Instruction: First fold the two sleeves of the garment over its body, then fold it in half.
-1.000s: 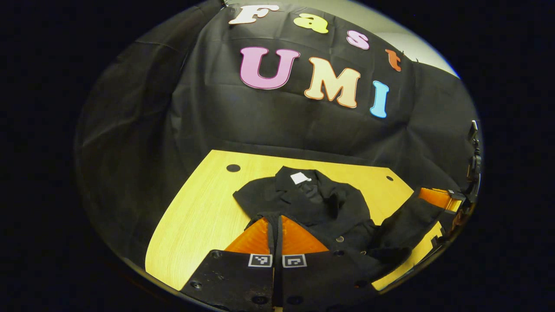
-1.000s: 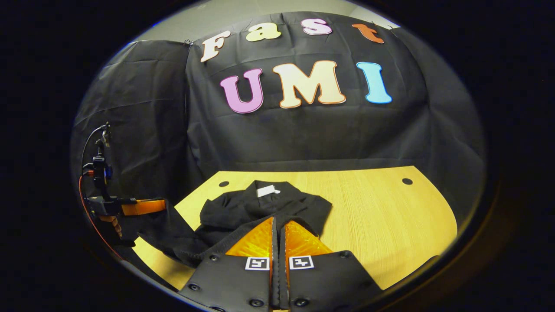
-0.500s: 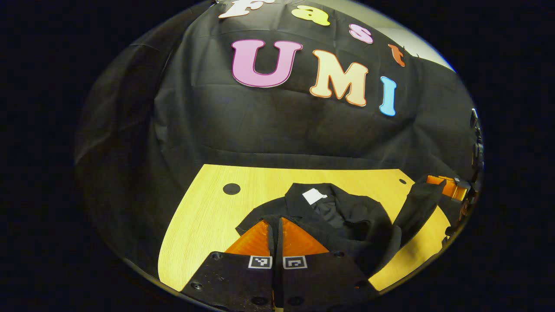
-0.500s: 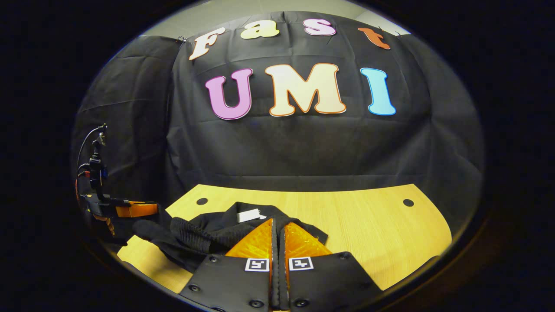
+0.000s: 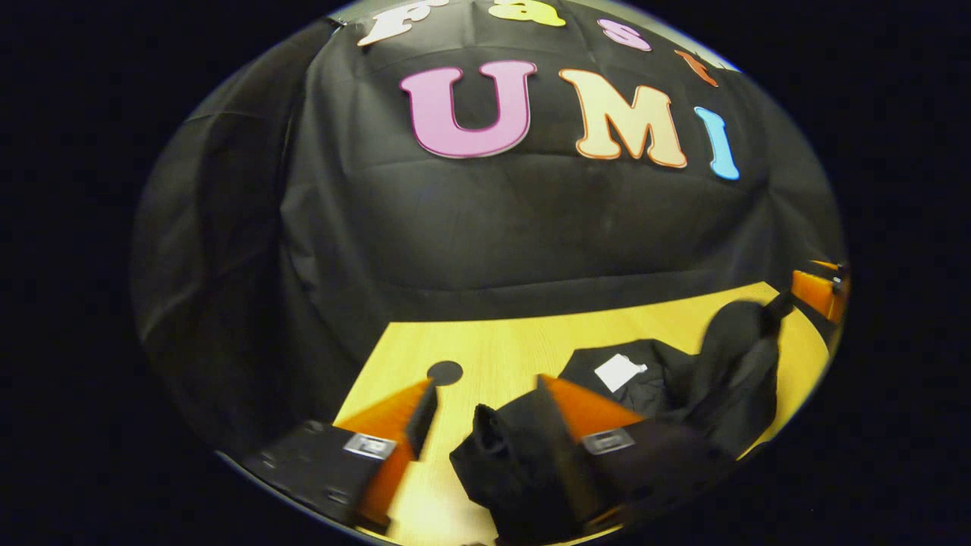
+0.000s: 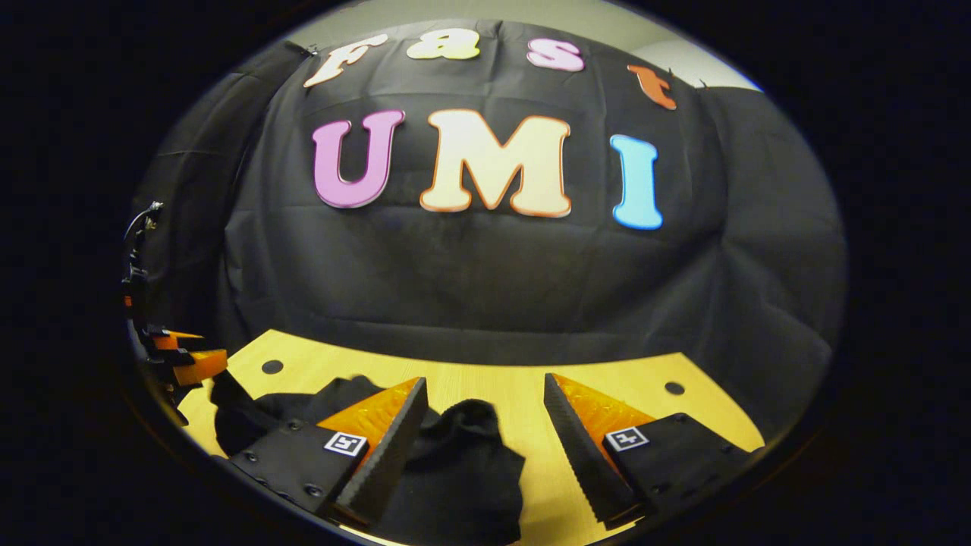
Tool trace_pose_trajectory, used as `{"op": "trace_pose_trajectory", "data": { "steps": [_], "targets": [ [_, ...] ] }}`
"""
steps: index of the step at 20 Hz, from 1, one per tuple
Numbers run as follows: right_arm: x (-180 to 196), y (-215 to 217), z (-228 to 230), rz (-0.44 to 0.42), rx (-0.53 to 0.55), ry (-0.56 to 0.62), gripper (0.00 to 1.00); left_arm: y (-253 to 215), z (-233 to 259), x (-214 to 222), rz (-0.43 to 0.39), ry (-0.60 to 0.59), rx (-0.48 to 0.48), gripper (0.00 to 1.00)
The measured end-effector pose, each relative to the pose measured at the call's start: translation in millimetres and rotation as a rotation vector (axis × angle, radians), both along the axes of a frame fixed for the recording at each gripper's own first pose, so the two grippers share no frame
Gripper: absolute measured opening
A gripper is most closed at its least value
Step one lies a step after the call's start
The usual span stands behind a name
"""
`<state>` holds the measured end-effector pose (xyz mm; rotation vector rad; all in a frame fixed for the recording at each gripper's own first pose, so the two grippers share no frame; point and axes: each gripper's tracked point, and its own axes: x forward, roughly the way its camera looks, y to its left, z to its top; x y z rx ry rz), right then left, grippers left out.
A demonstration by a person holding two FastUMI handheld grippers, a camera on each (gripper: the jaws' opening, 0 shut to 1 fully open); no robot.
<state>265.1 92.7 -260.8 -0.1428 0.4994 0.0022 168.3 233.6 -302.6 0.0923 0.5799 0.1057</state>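
Observation:
The black garment (image 5: 652, 383) lies bunched on the yellow table (image 5: 493, 341), its white neck label (image 5: 618, 371) facing up. My left gripper (image 5: 487, 383) is open, and a loose fold of the cloth (image 5: 493, 462) lies between its fingers. Farther right, a blurred hump of cloth (image 5: 740, 356) rises next to the right gripper (image 5: 819, 292). In the right gripper view my right gripper (image 6: 483, 381) is open too, with a heap of black cloth (image 6: 470, 455) lying between its fingers, free of both. The left gripper (image 6: 186, 364) sits at the far left edge.
Black cloth walls close off the table's back and sides. Round holes sit in the tabletop near the back edge (image 5: 444, 371) (image 6: 271, 366) (image 6: 674, 387). Bare wood (image 6: 683, 409) stretches to the right of the garment.
Both grippers, earlier shut on the garment's edge, carried it toward the collar end and have opened, dropping the cloth in a heap over the body.

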Motion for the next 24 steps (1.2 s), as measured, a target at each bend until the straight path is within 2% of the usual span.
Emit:
{"op": "trace_pose_trajectory", "data": {
  "steps": [1,2,5,7,8,10,13,17,18,19,21,22,24],
  "targets": [
    [-7,0,12,0.013,-0.005,-0.033,0.99,-5,17,4,0.008,-0.059,-0.013,1.00],
    [-17,-2,25,0.021,-0.008,-0.069,0.98,-7,38,2,0.012,-0.103,-0.009,0.93],
    [-42,-7,63,0.022,0.026,-0.178,1.00,-14,85,-13,-0.006,-0.209,0.053,0.93],
    [-65,-7,88,0.027,0.074,-0.224,0.98,-26,125,-27,-0.021,-0.291,0.073,0.92],
    [-79,-11,103,0.028,0.087,-0.250,0.95,-28,147,-36,-0.011,-0.347,0.085,0.92],
    [-110,-20,128,0.034,0.087,-0.292,0.99,-35,181,-57,0.017,-0.423,0.097,0.92],
    [-160,-35,158,0.037,0.092,-0.336,0.99,-55,211,-96,0.009,-0.454,0.101,0.92],
    [-229,-53,175,0.049,0.133,-0.331,0.99,-81,236,-144,-0.007,-0.467,0.097,0.92],
    [-246,-58,178,0.054,0.136,-0.337,0.95,-87,241,-156,-0.009,-0.473,0.098,0.92],
    [-260,-64,182,0.055,0.136,-0.345,0.99,-93,245,-167,-0.011,-0.477,0.102,0.92],
    [-289,-74,186,0.056,0.143,-0.344,0.98,-106,251,-187,-0.016,-0.474,0.106,0.92],
    [-302,-77,187,0.059,0.147,-0.341,0.97,-112,254,-198,-0.021,-0.473,0.106,0.96],
    [-322,-84,192,0.062,0.154,-0.343,0.97,-122,263,-213,-0.028,-0.479,0.103,0.92]
  ]
}}
